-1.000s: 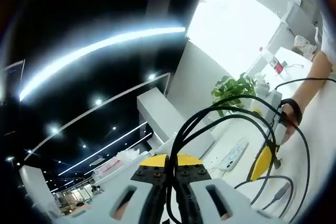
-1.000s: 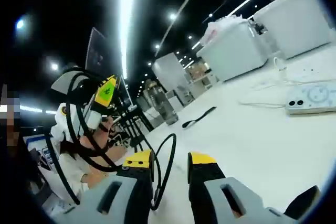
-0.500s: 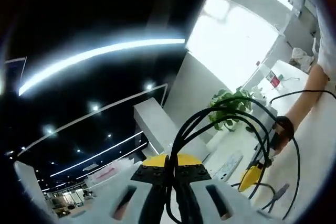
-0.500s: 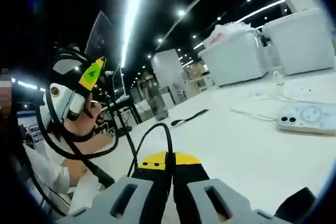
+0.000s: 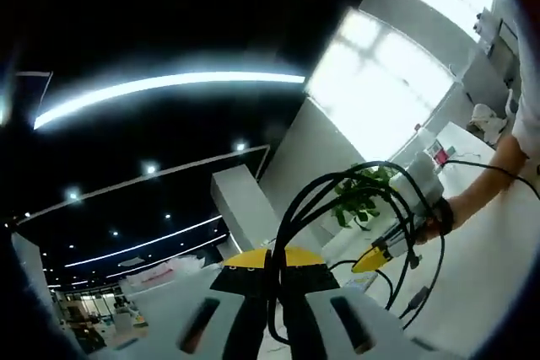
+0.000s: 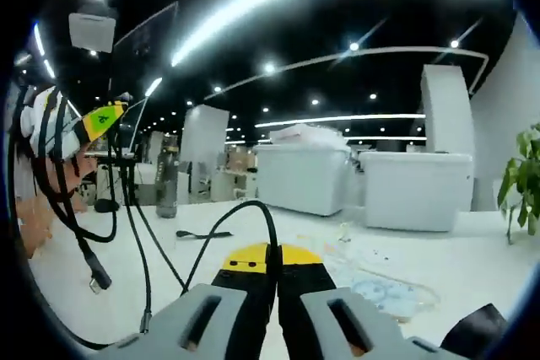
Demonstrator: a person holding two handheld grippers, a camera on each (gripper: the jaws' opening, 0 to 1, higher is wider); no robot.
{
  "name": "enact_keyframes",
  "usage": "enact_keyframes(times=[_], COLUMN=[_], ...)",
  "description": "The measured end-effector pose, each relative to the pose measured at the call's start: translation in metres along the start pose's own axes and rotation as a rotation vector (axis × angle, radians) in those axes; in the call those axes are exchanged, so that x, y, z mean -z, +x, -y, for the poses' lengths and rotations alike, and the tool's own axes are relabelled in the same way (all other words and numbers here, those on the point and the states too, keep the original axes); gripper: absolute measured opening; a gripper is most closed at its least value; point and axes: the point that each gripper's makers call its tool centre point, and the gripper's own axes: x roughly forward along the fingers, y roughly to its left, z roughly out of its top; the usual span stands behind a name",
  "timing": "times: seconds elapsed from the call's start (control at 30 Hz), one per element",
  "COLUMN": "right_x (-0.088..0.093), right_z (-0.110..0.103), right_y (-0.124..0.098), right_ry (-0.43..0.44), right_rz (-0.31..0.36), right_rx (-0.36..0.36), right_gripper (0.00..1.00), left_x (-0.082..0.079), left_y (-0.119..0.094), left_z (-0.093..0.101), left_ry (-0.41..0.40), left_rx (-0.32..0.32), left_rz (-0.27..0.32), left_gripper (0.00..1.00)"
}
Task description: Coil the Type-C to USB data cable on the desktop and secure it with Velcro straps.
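Now both tools are lifted above the desk (image 6: 439, 284) and the cable (image 5: 337, 187) is stretched between them in the air. The left gripper (image 5: 272, 271) has its jaws pressed together on several black strands of the cable, which rise from the tips and bend into loops toward the right of the left gripper view. In that view the right gripper (image 5: 380, 257) shows as a yellow tip near a hand (image 5: 439, 221), and the loops hang around it, with one plug (image 5: 415, 301) dangling lower.

In the right gripper view, the left gripper (image 6: 103, 120) appears at the left with a yellow tip, and the cable (image 6: 135, 225) hangs under it in black loops, one plug near the desk. The right gripper (image 6: 272, 269) is also closed, with one strand of the cable (image 6: 253, 208) pinched between its jaws and arching up over the tips. A black strap (image 6: 202, 233) lies flat further back on the desk, well apart from both tools.

I judge that the coiling is in progress and the strap is not yet used. To do it well, the left tool should keep its bundle tight while the right one brings each new turn to the same size and lays it beside the others. A loose pinch could let the loops spring open, and the hanging plugs may catch.
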Motion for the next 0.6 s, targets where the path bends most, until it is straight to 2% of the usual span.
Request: enact_keyframes(times=[0.1, 0.2, 0.33, 0.4, 0.47, 0.53, 0.6], right_x=[0.000, 0.013, 0.015, -0.003, -0.018, -0.031, -0.039], right_z=[0.021, 0.038, 0.047, 0.032, 0.017, -0.005, -0.021], right_y=[-0.004, -0.004, -0.005, -0.006, -0.008, -0.011, -0.014], right_ry=[-0.024, 0.013, 0.032, 0.023, 0.026, 0.030, 0.006], right_rz=[-0.005, -0.035, -0.029, 0.032, 0.073, 0.108, 0.135], right_rx=[0.067, 0.110, 0.127, 0.070, 0.027, -0.051, -0.097], right_gripper=[0.01, 0.01, 0.01, 0.02, 0.01, 0.01, 0.01], left_x=[-0.005, -0.008, -0.002, 0.005, 0.013, 0.017, 0.020], left_y=[-0.002, -0.003, 0.000, 0.003, 0.006, 0.008, 0.010], left_z=[-0.004, -0.007, -0.001, 0.007, 0.012, 0.015, 0.015], left_ry=[-0.037, -0.060, -0.045, -0.038, 0.016, 0.035, 0.048], left_rx=[-0.008, -0.014, 0.001, 0.024, 0.029, 0.026, 0.021], left_rz=[0.024, 0.039, 0.020, -0.005, -0.045, -0.062, -0.080], left_gripper=[0.05, 0.05, 0.05, 0.05, 0.05, 0.06, 0.06])
